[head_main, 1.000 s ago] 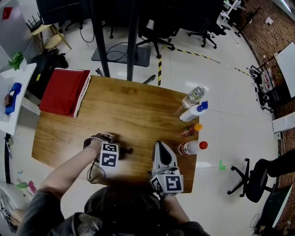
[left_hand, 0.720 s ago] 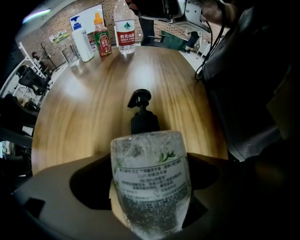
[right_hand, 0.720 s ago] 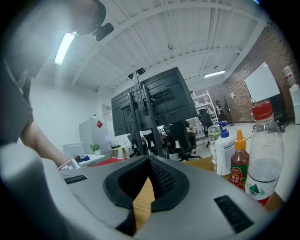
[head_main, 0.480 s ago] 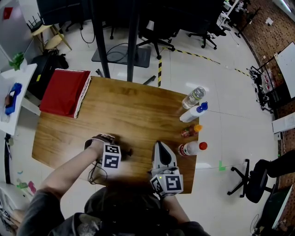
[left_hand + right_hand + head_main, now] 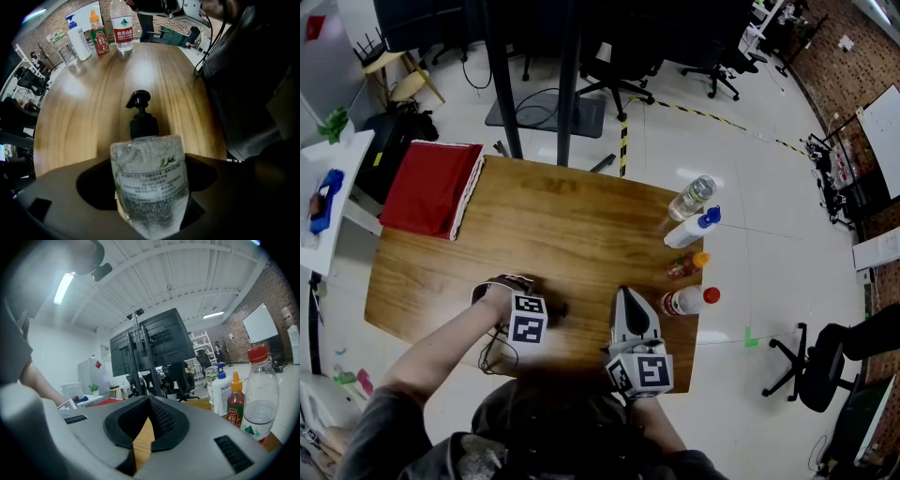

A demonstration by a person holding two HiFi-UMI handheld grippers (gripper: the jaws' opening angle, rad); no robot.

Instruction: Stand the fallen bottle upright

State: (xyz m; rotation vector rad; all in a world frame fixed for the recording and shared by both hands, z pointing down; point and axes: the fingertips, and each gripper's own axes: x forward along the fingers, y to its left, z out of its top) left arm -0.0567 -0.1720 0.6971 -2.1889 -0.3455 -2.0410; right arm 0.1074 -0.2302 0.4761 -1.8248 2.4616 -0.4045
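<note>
A clear pump bottle with a black pump head lies on its side on the wooden table. My left gripper points straight down over it, with the bottle body between the jaws. The jaws have just been closing; dark gaps still show on both sides of the bottle. In the head view the left gripper covers the bottle, and only the pump head pokes out to its right. My right gripper rests level near the table's front edge, shut and holding nothing.
Along the table's right edge stand a red-capped water bottle, an orange-capped sauce bottle, a white spray bottle and a clear bottle. A folded red cloth lies at the far left corner.
</note>
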